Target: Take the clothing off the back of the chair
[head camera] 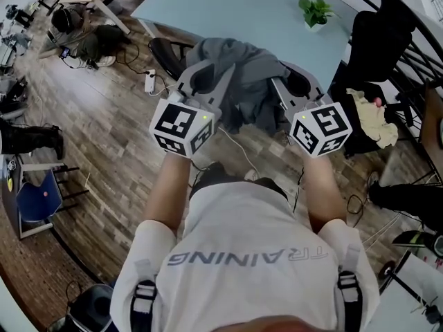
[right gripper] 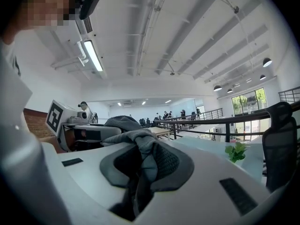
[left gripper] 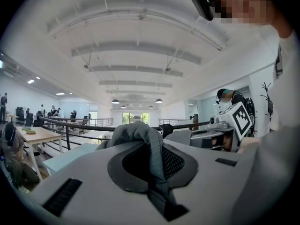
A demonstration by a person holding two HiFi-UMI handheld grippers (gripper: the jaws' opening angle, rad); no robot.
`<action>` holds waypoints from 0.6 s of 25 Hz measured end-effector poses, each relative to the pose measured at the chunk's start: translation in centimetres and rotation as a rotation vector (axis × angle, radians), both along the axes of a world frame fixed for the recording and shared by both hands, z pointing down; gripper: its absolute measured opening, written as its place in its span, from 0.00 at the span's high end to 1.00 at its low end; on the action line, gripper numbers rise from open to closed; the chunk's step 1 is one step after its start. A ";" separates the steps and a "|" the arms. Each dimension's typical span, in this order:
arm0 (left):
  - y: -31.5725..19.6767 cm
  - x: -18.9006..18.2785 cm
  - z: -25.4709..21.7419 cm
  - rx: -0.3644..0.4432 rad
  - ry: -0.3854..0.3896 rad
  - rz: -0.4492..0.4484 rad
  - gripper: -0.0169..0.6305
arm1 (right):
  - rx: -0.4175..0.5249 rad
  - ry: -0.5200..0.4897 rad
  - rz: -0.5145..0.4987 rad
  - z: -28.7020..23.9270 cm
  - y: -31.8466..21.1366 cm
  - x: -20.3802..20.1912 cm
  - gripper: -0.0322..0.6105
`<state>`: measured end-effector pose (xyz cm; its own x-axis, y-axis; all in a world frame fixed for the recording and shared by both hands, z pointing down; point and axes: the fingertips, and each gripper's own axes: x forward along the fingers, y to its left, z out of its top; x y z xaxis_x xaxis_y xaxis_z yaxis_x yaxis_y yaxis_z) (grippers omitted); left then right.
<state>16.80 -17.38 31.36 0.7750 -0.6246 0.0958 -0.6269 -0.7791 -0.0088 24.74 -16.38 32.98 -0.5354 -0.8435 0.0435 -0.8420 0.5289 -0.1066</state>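
Grey cloth fills the middle of the scene: a grey garment [head camera: 242, 75] hangs bunched between the two hand-held tools, out in front of the person's white T-shirt [head camera: 242, 254] and above the wooden floor [head camera: 104, 137]. The left tongs [head camera: 211, 68] are clenched on a fold at the garment's left side. In the left gripper view that fold [left gripper: 140, 137] rises over the dark pads and is pinched down into the narrow slot where the left tongs [left gripper: 157, 168] meet. The right tongs [head camera: 294, 81] are clenched on the garment's right side. In the right gripper view a twisted ridge of the cloth [right gripper: 136, 144] runs down into the closed right tongs [right gripper: 140, 170]. Both tools point level and away from the person, side by side and well apart, with the left marker cube [head camera: 181, 126] and the right marker cube [head camera: 320, 128] nearest the body. Just left of the garment and behind it stands a dark chair [head camera: 165, 49], at the near edge of a light blue surface [head camera: 263, 12]. Whether the cloth touches that chair cannot be told. A small potted plant [head camera: 315, 10] stands on the far right part of the surface. To the right is a black office chair [head camera: 377, 37], and nearer than it a cream cloth [head camera: 370, 116] lies over another dark seat. A white power strip [head camera: 150, 81] lies on the floor to the left.
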 end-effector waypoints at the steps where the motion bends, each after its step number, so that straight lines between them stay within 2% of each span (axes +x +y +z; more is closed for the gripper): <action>1: 0.2 0.2 0.0 0.004 -0.003 0.003 0.88 | 0.002 -0.002 0.005 0.0 0.2 0.2 0.83; 4: 0.9 0.7 0.1 0.012 -0.013 0.011 0.88 | 0.008 0.002 0.020 0.2 0.9 0.6 0.83; 7: 1.3 0.9 0.6 -0.009 0.007 0.023 0.88 | 0.008 0.010 0.023 0.6 1.6 1.0 0.83; 15: 1.9 0.1 0.8 -0.016 0.026 0.049 0.88 | -0.001 0.024 0.040 0.7 2.4 0.2 0.83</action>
<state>16.85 -15.48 32.20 0.8068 -0.5847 0.0849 -0.5880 -0.8086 0.0192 24.90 -13.94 33.69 -0.5001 -0.8641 0.0567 -0.8647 0.4947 -0.0866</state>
